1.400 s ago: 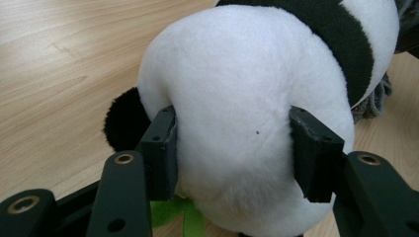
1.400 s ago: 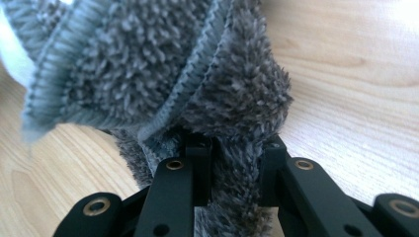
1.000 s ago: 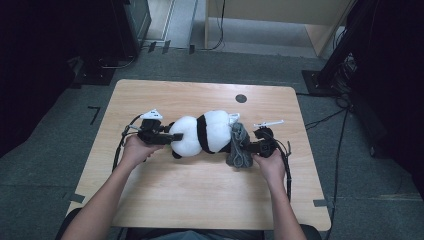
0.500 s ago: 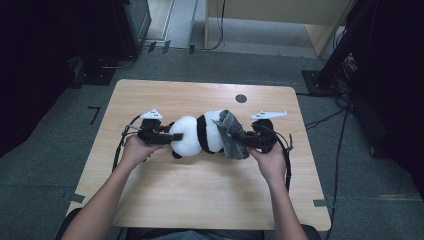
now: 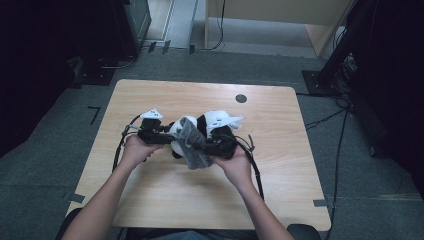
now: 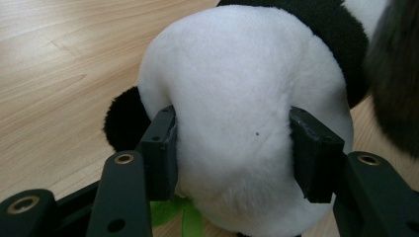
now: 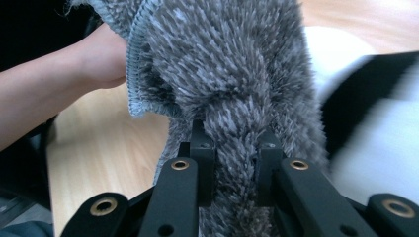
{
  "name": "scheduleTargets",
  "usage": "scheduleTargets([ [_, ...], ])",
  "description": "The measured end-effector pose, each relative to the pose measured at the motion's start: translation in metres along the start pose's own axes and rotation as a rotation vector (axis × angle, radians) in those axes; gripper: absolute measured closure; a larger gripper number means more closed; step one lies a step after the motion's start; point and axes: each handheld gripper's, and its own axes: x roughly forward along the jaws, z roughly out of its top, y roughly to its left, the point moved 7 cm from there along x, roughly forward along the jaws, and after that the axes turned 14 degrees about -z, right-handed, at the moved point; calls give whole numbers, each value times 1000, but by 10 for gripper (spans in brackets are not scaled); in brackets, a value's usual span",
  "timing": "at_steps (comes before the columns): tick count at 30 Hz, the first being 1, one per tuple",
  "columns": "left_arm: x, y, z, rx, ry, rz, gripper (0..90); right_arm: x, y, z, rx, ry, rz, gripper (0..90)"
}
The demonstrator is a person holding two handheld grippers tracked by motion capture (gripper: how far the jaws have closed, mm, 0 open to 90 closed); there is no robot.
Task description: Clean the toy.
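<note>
A: Any readable writing? 
B: None I can make out; a small green bit pokes out under the black-and-white plush panda toy (image 6: 237, 98), too cropped to tell what it is.

A: Where's the panda? 
B: Lying mid-way across the light wooden table (image 5: 150, 200); the shaggy grey knitted cloth (image 5: 192, 145) drapes over its middle, hiding part of the body.

A: Left gripper (image 5: 159, 136)? 
B: Fingers (image 6: 160, 148) clamped on the panda's white rounded end, pressing into the fur on both sides; hand low at the table, gripper pointing level.

A: Right gripper (image 7: 232, 163)? 
B: Fingers (image 7: 202, 168) pinched tight on a bunched fold of the grey cloth; in the high view the hand sits just beside the panda, gripper body partly hidden by the cloth.
</note>
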Motion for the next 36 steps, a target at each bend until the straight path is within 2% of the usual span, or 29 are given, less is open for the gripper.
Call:
scheduleTargets([
  [2,0,0,0,-2,0,-2,447,15,11,0,-6,9,32,778],
  [7,0,0,0,-2,4,-1,447,42,24,-9,-42,38,34,776],
  [12,0,0,0,-4,8,3,452,59,18,-19,-47,10,37,773],
  [15,2,-2,-1,15,17,11,459,61,13,-24,-104,-4,34,773],
  [22,3,-3,-1,30,24,19,467,44,-1,-27,-78,53,4,771],
  [26,3,-3,-1,34,26,17,467,29,-14,-26,-50,46,-29,765],
  [30,3,-3,-1,37,27,18,468,10,-31,-25,6,26,-47,754],
  [36,3,-3,-1,38,27,18,469,-16,-58,-24,68,3,-102,780],
])
